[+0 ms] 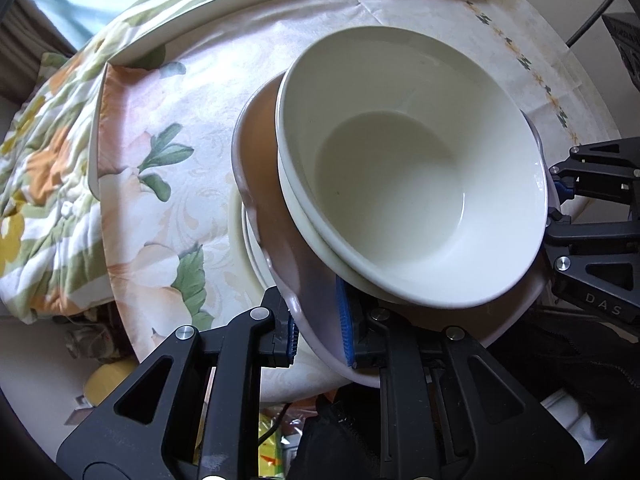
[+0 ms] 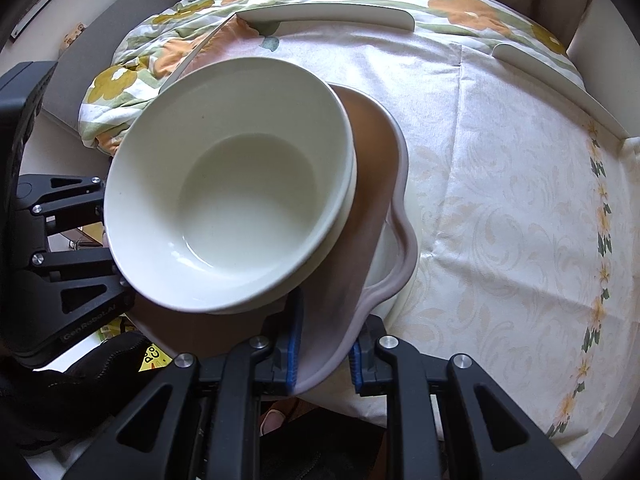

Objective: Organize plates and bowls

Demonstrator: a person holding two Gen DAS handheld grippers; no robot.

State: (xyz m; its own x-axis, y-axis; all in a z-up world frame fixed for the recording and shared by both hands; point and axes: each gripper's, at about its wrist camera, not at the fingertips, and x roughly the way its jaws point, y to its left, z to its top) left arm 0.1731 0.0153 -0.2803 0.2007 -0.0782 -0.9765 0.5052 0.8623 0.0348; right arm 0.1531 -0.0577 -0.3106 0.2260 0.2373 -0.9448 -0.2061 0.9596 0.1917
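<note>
With its jaws clamped on the near-left rim of the brown plate [image 1: 288,264], the left gripper [image 1: 318,334] takes one side of the load, and the nested white bowls [image 1: 408,168] ride on top so everything travels as one stack. Over on the other side, the right gripper [image 2: 322,354] pinches the opposite rim, keeping the plate level above the bench [image 2: 500,200].

Round table [image 2: 600,92] under a floral tablecloth [image 2: 500,200]; white plate [image 1: 250,240] directly on it.
</note>
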